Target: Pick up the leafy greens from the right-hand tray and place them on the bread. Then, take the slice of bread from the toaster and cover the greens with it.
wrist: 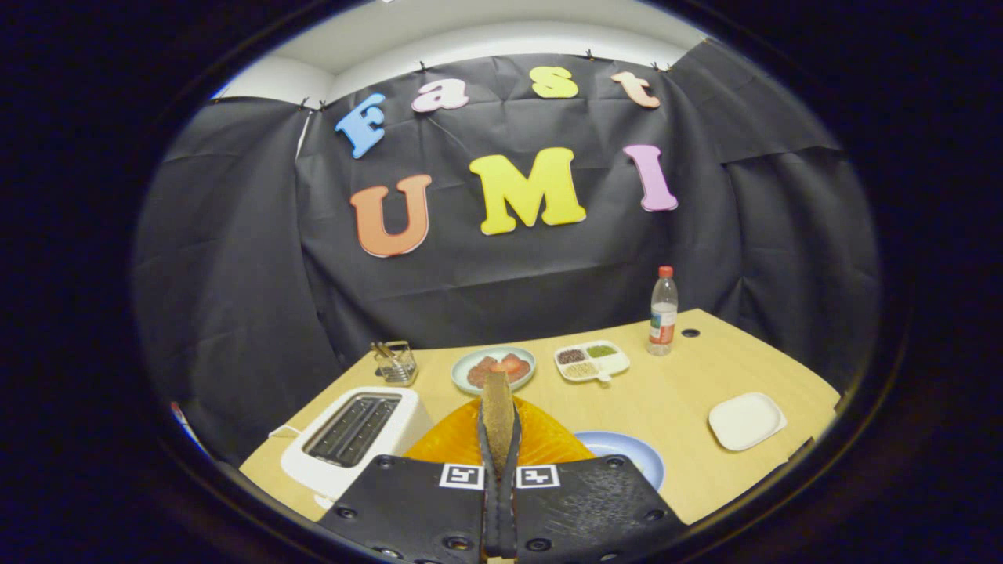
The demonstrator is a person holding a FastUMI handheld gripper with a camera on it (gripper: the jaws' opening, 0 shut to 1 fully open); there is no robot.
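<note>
Gripper view: gripper (498, 439) is clamped on a slice of bread (497, 411), both fingers pressing its flat sides, slice held on edge and upright between them, brown crust edge facing the camera. The slice sticks up past the fingertips.

Just below and behind the held slice sits an orange tray (541, 442), ribbed surface, mostly hidden by the fingers and the slice. Cannot tell what lies on it. A blue plate (631, 454) pokes out just beside the orange tray on the right, partly covered by the right finger.

White toaster (353, 439) stands left of the fingers, near the table's front-left edge, both slots look empty from this angle.

Beyond the fingers: a pale green plate (494, 368) with reddish slices of food, right behind the top of the held slice. Right of it a white divided dish (592, 362) with three compartments of dark, green and pale grains. A small glass holder (394, 363) with sticks stands behind the toaster. A clear bottle (663, 311) with a red cap stands upright near the back of the wooden table (674, 392). A white square plate (746, 421) sits well apart on the right, bare.
</note>
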